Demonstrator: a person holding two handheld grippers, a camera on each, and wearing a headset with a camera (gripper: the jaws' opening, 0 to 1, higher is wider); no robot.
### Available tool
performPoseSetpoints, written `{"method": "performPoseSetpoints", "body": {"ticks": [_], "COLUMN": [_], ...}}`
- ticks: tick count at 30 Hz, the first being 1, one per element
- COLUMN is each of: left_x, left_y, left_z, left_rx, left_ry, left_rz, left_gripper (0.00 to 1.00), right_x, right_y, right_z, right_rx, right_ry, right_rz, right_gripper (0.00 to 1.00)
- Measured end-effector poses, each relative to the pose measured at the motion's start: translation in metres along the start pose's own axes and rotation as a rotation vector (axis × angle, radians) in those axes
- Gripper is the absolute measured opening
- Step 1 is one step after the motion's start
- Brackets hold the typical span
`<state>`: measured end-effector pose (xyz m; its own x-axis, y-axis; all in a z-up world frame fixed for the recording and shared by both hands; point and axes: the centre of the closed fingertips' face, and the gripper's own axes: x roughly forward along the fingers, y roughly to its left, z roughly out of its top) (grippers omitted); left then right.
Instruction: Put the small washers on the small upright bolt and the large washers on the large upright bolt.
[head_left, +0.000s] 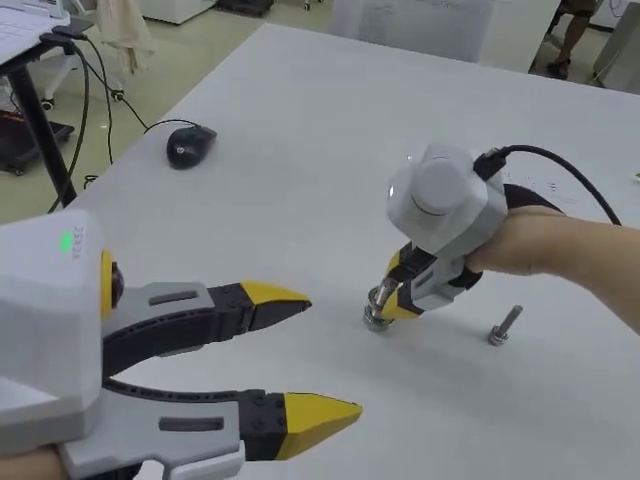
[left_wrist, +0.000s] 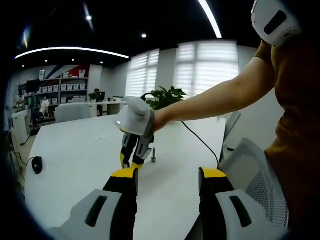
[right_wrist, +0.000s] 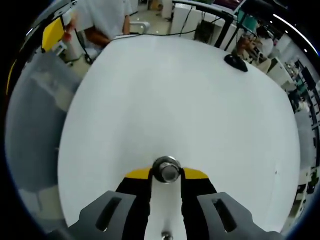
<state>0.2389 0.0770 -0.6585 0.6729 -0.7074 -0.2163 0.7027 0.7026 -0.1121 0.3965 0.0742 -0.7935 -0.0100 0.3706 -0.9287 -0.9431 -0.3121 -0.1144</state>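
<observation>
Two grippers hover above a white table (head_left: 300, 150). Right gripper (head_left: 388, 296) pinches the upright large bolt (right_wrist: 166, 170), with the small bolt (head_left: 505, 327) nearby. Left gripper (head_left: 330, 353) gapes wide, empty.

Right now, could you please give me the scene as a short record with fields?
large bolt: upright on the table, between the right jaws.
small bolt: stands apart, untouched.
right gripper: jaws flank the large bolt; grip unclear.
left gripper: jaws open, empty.
mouse: near the table's edge.
</observation>
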Motion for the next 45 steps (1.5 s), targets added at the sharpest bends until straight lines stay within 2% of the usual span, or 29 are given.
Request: {"method": "performPoseSetpoints", "body": {"ticks": [26,28,29,32,37,45], "left_x": [0.002,0.003,0.003,0.003,0.004,0.005], "left_y": [0.001,0.001,0.001,0.002,0.001,0.000], "left_z": [-0.004,-0.003,-0.003,-0.003,-0.004,-0.002], "left_rx": [-0.012,-0.013,-0.012,-0.013,-0.010,-0.006], "left_ry": [0.005,0.002,0.002,-0.001,0.007,0.004], "left_rz": [0.002,0.001,0.002,0.001,-0.003,-0.008], "left_gripper": [0.47,0.47,0.47,0.47,0.47,0.47], "right_x": [0.014,0.016,0.016,0.017,0.019,0.015], "right_y": [0.002,0.002,0.000,0.001,0.000,0.002], "right_z": [-0.008,-0.013,-0.013,-0.014,-0.020,-0.019], "right_rx": [0.010,-0.015,-0.038,-0.001,0.004,0.014], "right_ry": [0.001,0.018,0.015,-0.002,0.017,-0.001], "right_rz": [0.013,0.010,-0.009,-0.001,-0.001,-0.006], "right_gripper": [0.23,0.24,0.23,0.23,0.22,0.22]}}
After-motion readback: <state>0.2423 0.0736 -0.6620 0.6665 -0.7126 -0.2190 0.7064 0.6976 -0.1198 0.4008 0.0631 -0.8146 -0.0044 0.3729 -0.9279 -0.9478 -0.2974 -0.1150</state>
